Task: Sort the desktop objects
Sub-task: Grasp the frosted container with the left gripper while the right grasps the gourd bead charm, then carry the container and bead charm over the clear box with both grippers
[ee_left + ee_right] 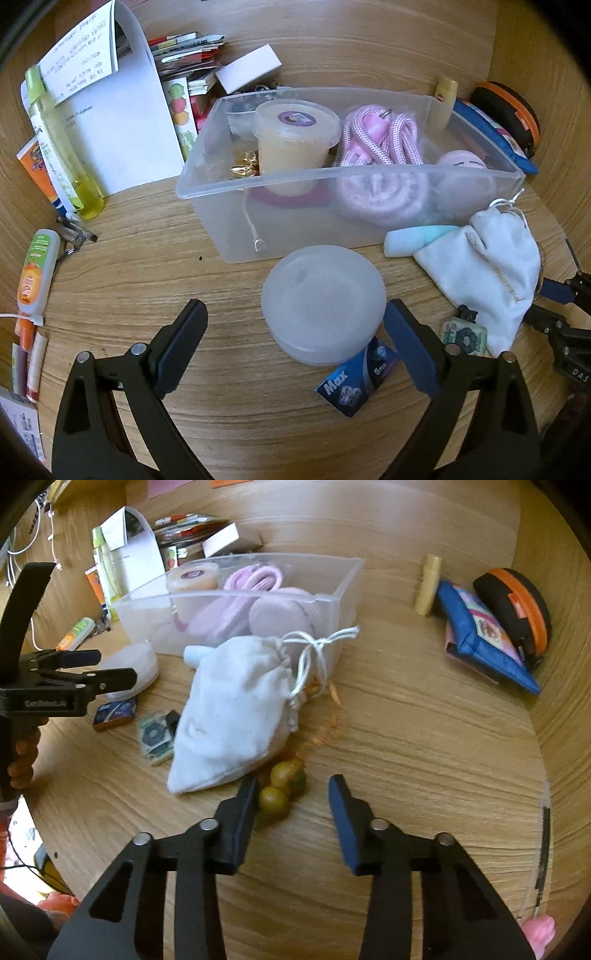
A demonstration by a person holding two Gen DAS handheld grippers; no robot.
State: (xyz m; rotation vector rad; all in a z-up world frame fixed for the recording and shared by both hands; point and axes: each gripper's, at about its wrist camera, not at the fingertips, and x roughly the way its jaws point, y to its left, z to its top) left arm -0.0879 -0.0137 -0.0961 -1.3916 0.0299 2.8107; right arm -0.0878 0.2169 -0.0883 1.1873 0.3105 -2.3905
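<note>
Sitting between the spread left gripper [295, 319], the frosted round container [322, 302] lay near the clear bin [236, 236]. Only the right wrist view showed the small greenish balls [282, 786] beside the white pouch [232, 709]; the right gripper [293, 786] stood parted, gripping nothing.

wooden desk [229, 413] strewn with small things

a clear plastic bin [369, 221] is set mid-desk, a frosted round container [321, 299] and a white drawstring pouch [229, 716] just before it. a blue card packet [354, 387], two green-brown balls [284, 786], a blue zip pouch [480, 635] and a black-and-orange case [517, 605] are laid around.
</note>
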